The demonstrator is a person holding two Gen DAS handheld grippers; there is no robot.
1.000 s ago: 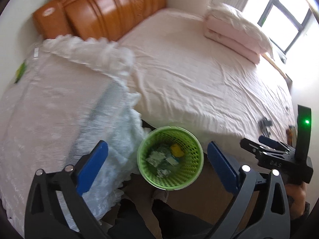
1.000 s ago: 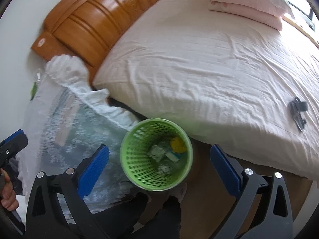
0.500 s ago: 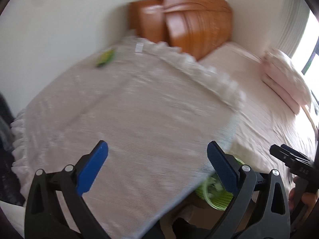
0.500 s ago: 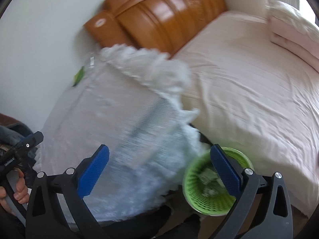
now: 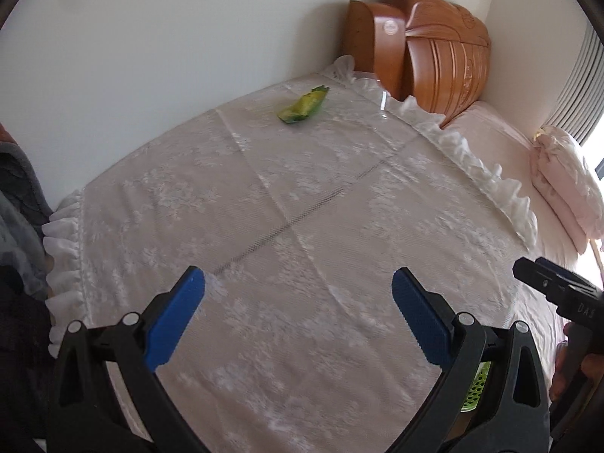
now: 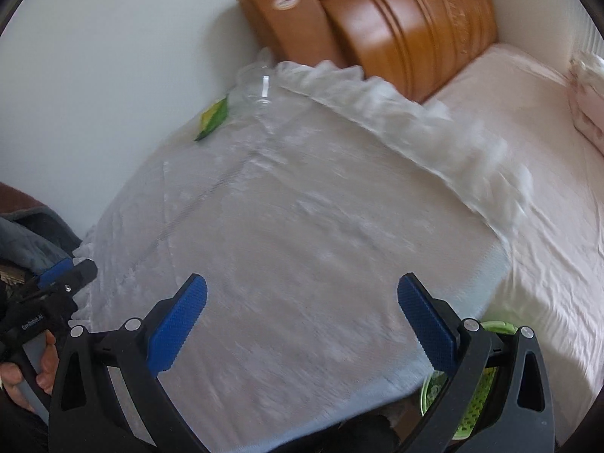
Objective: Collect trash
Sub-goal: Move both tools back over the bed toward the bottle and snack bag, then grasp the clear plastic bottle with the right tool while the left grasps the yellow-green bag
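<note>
A crumpled green-yellow wrapper [image 5: 304, 110] lies at the far side of a table covered in white lace cloth [image 5: 287, 249], near the wall; it also shows in the right wrist view [image 6: 213, 118]. A clear plastic cup [image 6: 256, 88] lies beside it near the frilled edge. My left gripper [image 5: 298, 311] is open and empty above the near part of the table. My right gripper [image 6: 302, 319] is open and empty too. The green mesh bin [image 6: 475, 411] stands on the floor at the table's near right corner, mostly hidden behind the right gripper's finger; a sliver shows in the left wrist view [image 5: 476, 385].
A bed with pink sheet [image 6: 543, 173] and a wooden headboard [image 5: 434, 68] lie right of the table. Pink pillows [image 5: 566, 181] sit by the window. A grey garment [image 5: 15, 204] is at the left. A white wall [image 5: 151, 37] backs the table.
Both grippers have swung up and left from the green bin on the floor to face the lace-covered table. The wrapper has come into fuller view. Both stay open.
</note>
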